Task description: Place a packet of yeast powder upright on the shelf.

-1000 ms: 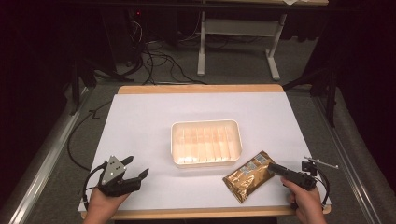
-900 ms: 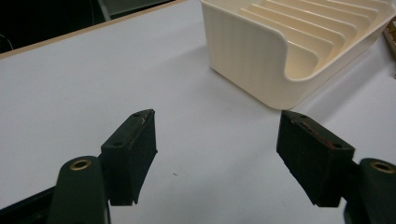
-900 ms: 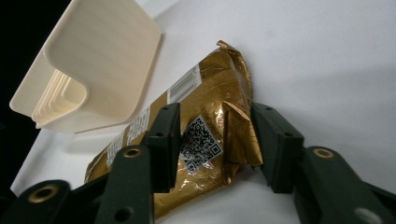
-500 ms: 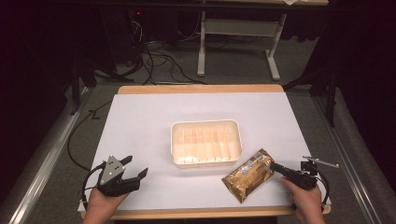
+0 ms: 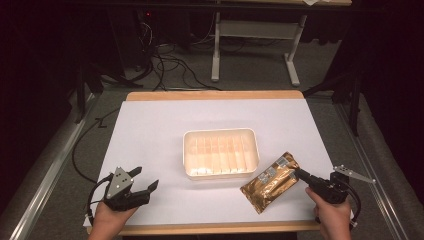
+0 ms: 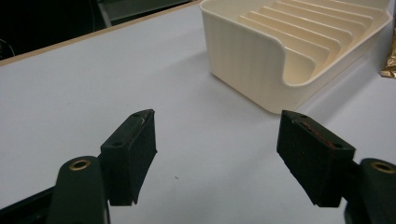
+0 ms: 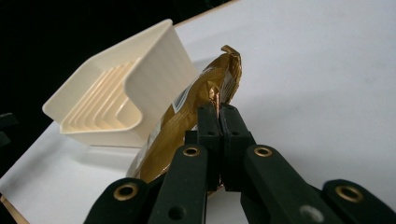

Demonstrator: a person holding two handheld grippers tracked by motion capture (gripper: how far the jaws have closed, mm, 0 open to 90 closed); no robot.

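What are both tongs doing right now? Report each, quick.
Left tongs: open, holding nothing, low over the white table.
Right tongs: just closed, shut on the edge of the gold packet.

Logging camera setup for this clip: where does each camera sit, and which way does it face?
High view: above the person's side, looking forward and down on the table; both hands, left gripper and right gripper show.
Left gripper view: rides that gripper, looks along its open jaws at the cream tray.
Right gripper view: looks along jaws shut on the gold packet.
All three share tray and packet.
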